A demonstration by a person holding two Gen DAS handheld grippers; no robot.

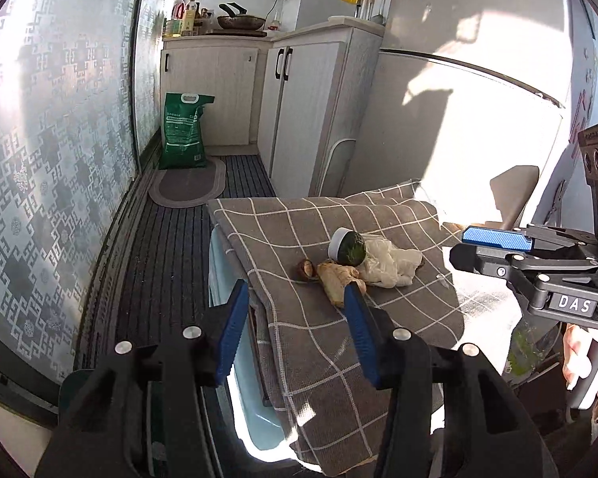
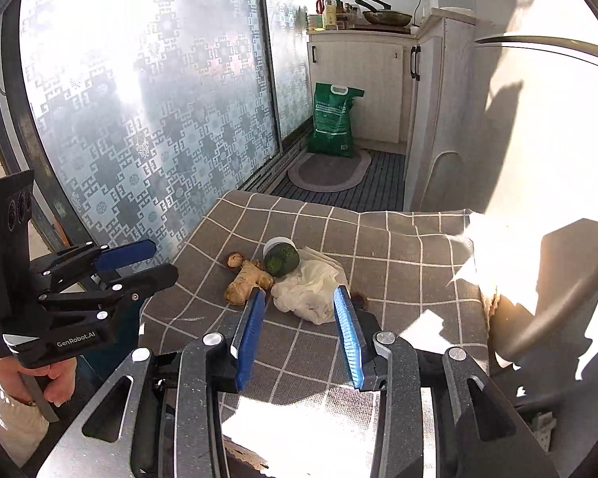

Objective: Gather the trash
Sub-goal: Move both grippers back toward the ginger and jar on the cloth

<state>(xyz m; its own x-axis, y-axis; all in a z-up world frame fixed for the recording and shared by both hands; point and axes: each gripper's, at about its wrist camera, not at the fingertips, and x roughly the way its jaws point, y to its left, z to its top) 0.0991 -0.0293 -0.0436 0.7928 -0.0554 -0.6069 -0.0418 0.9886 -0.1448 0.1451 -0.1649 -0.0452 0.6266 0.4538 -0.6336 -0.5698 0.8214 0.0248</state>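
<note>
Trash sits clustered mid-table on checked cloth [image 2: 378,247]: ginger root [image 2: 248,281], crumpled white wrapper [image 2: 309,292], dark green round item [image 2: 281,262] against a white cap [image 2: 276,243], small brown scrap [image 2: 234,259]. Left hand-held gripper [image 1: 295,318] spread, empty, near the ginger. Right hand-held gripper [image 2: 301,318] spread, nothing pinched, framing the wrapper.

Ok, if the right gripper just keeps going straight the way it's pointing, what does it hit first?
Most likely the crumpled white tissue: in the right wrist view it lies straight ahead of the open right gripper, on the checked cloth. The ginger root sits just left of that line. Depth is hard to judge.
</note>
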